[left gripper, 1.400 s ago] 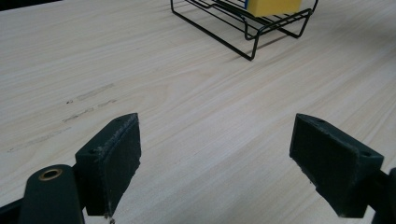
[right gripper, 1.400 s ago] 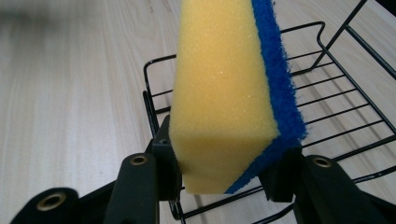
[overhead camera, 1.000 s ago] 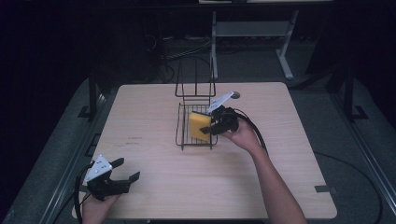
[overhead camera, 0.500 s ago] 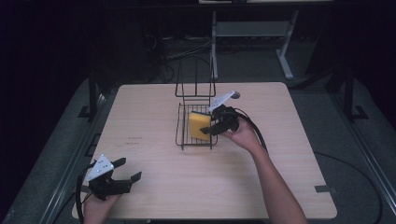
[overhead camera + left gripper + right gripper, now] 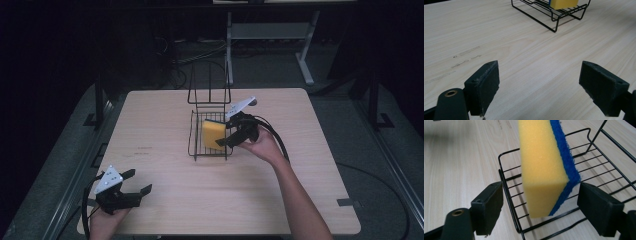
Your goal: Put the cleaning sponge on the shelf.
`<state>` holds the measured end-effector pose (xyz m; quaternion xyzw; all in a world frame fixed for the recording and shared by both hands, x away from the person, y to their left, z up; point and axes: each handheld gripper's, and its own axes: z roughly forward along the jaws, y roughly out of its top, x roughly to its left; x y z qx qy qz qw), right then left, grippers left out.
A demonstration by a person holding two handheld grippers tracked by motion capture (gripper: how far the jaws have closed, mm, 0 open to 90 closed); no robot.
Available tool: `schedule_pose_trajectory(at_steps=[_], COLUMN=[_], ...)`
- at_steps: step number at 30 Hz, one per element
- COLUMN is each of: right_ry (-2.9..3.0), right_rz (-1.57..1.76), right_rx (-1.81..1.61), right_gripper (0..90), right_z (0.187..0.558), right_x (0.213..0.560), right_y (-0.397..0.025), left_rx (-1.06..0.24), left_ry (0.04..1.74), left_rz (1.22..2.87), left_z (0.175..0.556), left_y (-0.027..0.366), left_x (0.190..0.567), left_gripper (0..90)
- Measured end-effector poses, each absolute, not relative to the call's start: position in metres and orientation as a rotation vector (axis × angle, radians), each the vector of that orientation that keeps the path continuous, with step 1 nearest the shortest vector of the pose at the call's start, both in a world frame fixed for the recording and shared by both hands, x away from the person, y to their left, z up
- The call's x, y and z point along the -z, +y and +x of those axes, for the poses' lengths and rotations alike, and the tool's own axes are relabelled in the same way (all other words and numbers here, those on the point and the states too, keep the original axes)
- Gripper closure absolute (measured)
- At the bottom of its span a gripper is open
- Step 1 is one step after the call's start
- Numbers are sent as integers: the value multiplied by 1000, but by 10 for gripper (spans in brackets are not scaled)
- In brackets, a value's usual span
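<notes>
A pale wooden surface stands in a dark room. On it, a yellow sponge with a blue scrub side stands on edge inside a black wire rack near the middle. The right tongs sit at the rack's right rim, jaws spread wide on either side of the sponge without touching it. The left tongs hover wide open over the near left corner, well apart from the rack.
</notes>
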<state>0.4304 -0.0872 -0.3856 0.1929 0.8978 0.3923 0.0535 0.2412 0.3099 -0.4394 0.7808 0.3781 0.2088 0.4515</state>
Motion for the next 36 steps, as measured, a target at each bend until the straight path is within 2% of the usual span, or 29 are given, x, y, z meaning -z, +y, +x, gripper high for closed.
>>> schedule_pose_trajectory(at_steps=[6, 36], right_ry=[2737, 2736], right_rz=[605, 671], right_rx=[-1168, -1078], right_gripper=[165, 165], right_z=[426, 410], right_x=[381, 377], right_y=[-97, -129], left_rx=[-512, -513], left_ry=[936, 938], left_rz=[1935, 1934], left_z=[241, 240], left_y=[311, 313], left_x=[441, 440], left_gripper=[159, 159])
